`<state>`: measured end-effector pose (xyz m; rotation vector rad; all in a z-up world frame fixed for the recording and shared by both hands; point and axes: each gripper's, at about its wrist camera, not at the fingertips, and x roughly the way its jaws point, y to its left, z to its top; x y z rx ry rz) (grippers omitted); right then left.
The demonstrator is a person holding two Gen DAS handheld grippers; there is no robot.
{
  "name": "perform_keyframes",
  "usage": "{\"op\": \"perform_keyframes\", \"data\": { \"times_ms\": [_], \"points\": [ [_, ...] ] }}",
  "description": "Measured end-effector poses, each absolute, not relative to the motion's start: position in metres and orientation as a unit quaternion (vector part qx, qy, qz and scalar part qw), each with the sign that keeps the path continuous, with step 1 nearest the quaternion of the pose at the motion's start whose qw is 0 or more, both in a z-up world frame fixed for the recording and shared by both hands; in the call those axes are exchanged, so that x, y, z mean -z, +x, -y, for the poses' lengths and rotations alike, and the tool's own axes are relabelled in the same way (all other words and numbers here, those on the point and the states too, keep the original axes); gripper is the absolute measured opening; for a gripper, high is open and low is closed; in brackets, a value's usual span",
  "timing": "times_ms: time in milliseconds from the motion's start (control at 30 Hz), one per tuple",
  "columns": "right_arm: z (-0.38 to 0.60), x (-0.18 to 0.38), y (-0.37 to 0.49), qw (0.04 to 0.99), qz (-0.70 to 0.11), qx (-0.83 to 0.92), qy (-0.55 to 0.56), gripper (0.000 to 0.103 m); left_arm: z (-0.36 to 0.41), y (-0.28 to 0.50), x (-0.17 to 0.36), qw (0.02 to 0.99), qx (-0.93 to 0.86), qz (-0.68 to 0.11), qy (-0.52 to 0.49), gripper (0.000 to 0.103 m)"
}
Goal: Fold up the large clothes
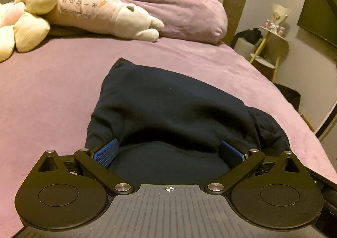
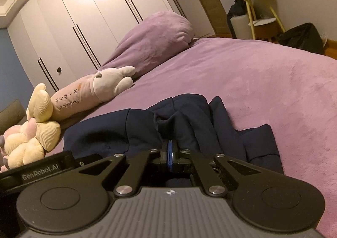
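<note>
left gripper [image 1: 168,149]: jaws spread wide, blue pads [image 1: 105,151] either side of a fabric bulge, no pinch | right gripper [image 2: 170,153]: pads pressed together on a fold of the navy garment [image 2: 147,128] | garment: bunched on purple bed [image 2: 263,82]; plush toys [image 1: 31,16] and pillow [image 1: 189,14] well apart, far side

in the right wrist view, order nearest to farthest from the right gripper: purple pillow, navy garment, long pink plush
1. navy garment: pinched in the right gripper
2. long pink plush: farther up the bed, left
3. purple pillow: beyond the plush, by the wardrobe
</note>
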<state>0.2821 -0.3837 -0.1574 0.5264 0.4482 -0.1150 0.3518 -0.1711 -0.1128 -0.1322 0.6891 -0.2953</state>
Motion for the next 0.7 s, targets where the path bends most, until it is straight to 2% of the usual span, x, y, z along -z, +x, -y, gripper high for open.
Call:
{"op": "perform_keyframes", "data": {
  "times_ms": [167,300,567,700],
  "points": [
    [0.377,0.142,0.268,0.945,-0.204,0.065,0.249,0.000,0.155,0.327,0.093,0.930,0.144,-0.328,-0.080,0.103],
    [0.372,0.138,0.247,0.952,-0.182,0.078,0.231,0.000,0.134,0.293,0.094,0.932,0.149,-0.298,-0.140,0.103],
    [0.372,0.153,0.250,0.953,-0.181,0.085,0.228,0.000,0.151,0.295,0.117,0.949,0.112,-0.275,-0.109,0.103],
    [0.373,0.152,0.257,0.950,-0.195,0.082,0.229,0.000,0.143,0.297,0.109,0.942,0.120,-0.288,-0.122,0.103]
  ]
}}
